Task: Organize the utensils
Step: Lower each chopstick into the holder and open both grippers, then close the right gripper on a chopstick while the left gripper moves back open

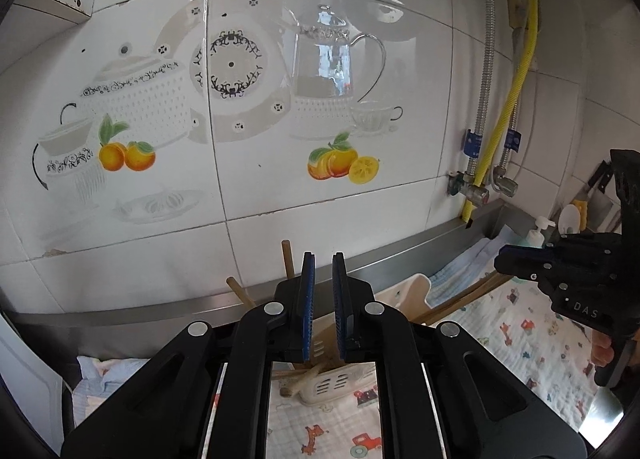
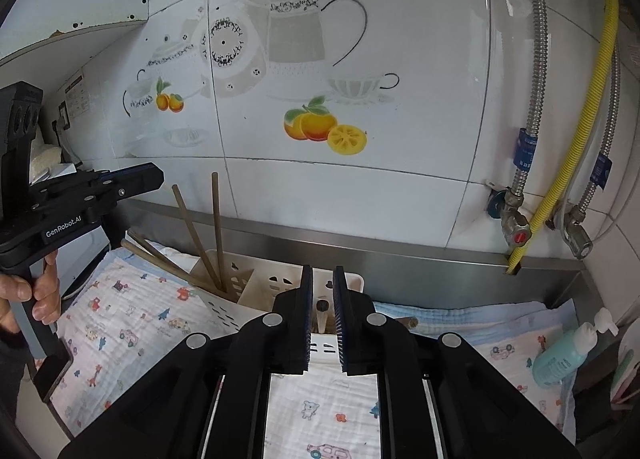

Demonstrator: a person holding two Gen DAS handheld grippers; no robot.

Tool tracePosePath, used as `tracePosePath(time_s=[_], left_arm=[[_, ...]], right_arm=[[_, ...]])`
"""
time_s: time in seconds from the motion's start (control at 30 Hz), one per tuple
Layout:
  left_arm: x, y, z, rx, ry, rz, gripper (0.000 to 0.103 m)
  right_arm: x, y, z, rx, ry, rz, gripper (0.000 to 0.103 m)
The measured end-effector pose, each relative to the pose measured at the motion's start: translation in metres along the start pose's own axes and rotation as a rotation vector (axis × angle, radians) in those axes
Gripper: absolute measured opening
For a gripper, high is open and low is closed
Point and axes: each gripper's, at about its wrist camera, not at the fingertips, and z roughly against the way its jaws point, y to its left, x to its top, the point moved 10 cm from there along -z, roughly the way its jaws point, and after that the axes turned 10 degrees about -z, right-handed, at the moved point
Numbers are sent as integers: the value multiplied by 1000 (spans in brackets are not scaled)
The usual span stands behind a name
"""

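The white utensil holder [image 2: 256,291] stands on a patterned cloth [image 2: 120,331] near the steel ledge [image 2: 400,259] under the tiled wall [image 2: 360,195]. It has several compartments. In the left compartment there are four wooden chopsticks [image 2: 216,231]. Their lower ends sit inside the holder; two of them point up, almost upright, and two lean strongly to the left with their long axis low over the cloth.

The right gripper [image 2: 323,313] hangs above the right part of the holder. Its fingers have a narrow gap between them and hold nothing. Through the gap a wooden handle tip [image 2: 322,305] shows inside the holder.

The left gripper [image 1: 323,307] is over the holder too, its fingers a little apart and empty. In the right wrist view its fingers look nearly closed.

A soap bottle [image 2: 568,351] lies at the right, well apart from the holder.
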Motion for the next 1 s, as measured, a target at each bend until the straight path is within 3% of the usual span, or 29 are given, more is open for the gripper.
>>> tracePosePath(time_s=[0.23,0.4,0.57,0.6,0.7,0.9,1.0], left_arm=[[-7,-9,39,-21,-35,6,10],[-35,-24,65,-45,-27,4,11],[-79,-36,80,-67,11,36,11],[-86,-37,81,-64,20,41,12],[-112,-37,83,-46,49,57,28],[-158,-39,81,-28,99,75,29],[-177,-37,80,-18,118,89,38]], right_arm=[[-23,12,38,17,-35,18,14],[-72,29,52,50,-3,14,14],[-143,45,51,81,80,-23,14],[-154,47,50,85,93,-32,14],[-192,53,47,104,137,-93,14],[-250,60,37,98,198,-176,14],[-268,62,32,85,221,-194,14]])
